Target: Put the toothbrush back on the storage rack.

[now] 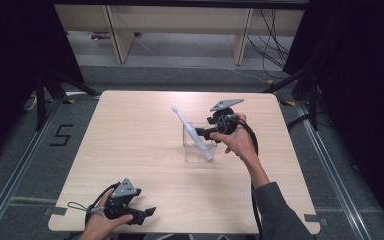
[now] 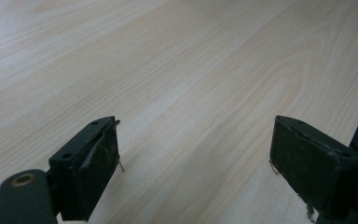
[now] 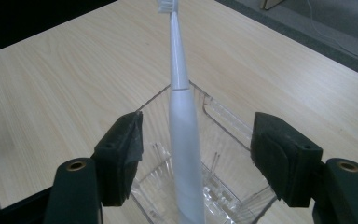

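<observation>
In the high view, one white electric toothbrush point(image 1: 192, 131) leans in one clear square cup point(image 1: 198, 145) near the middle of the surface point(image 1: 130, 150), bristle end up and tilted toward the far left. The right gripper point(image 1: 203, 133) sits at the cup's right side; the left gripper point(image 1: 147, 212) rests at the near edge, well apart. The risk here is the tall brush levering the light cup over if the right gripper brushes it while backing off.

In the left gripper view, the two jaws stand wide with only bare wood between them: released, holding nothing.

In the right gripper view, the toothbrush handle point(image 3: 185, 154) stands between the jaws with a gap on each side, so the gripper has let go. A pad could catch the handle or the cup rim point(image 3: 223, 116) and drag it.

Count: one toothbrush, one cup, two grippers.
</observation>
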`<action>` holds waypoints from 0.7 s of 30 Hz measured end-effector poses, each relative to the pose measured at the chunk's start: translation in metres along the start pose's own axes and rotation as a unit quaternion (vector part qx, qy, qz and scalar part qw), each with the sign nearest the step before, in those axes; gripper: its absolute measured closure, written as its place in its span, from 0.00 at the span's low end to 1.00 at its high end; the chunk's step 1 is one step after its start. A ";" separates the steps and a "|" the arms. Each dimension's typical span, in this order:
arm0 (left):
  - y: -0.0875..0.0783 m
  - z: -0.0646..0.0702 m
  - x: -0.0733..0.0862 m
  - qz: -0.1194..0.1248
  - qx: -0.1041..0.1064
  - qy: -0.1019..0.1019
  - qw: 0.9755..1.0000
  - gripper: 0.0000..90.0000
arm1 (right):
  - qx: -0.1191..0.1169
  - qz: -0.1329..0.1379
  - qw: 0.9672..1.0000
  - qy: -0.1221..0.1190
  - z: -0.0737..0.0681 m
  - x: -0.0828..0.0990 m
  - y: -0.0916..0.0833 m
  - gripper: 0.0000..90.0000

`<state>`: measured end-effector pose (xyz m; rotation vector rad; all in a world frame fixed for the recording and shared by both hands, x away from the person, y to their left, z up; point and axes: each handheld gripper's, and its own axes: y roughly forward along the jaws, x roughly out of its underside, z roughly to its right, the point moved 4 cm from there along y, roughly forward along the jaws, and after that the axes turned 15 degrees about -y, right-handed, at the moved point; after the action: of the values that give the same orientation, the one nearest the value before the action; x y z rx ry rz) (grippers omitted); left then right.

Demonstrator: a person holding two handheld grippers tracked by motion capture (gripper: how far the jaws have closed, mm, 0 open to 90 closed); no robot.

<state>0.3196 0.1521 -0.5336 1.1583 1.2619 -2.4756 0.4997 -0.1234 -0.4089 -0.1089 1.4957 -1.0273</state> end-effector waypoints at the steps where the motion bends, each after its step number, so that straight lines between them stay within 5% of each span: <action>1: 0.000 0.000 0.000 0.000 0.000 0.000 1.000 0.16 | 0.006 0.012 1.000 -0.006 0.001 0.000 -0.003 0.37; 17: 0.000 0.000 0.000 0.001 -0.001 -0.001 1.000 0.16 | 0.025 0.037 0.999 -0.011 0.002 0.013 -0.031 0.36; 21: -0.001 -0.003 0.000 -0.010 -0.005 0.011 1.000 0.16 | 0.021 0.032 0.999 0.007 0.000 0.018 -0.036 0.35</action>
<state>0.3204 0.1550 -0.5336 1.1795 1.2953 -2.4746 0.4775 -0.1556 -0.3993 -0.0243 1.4792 -1.0101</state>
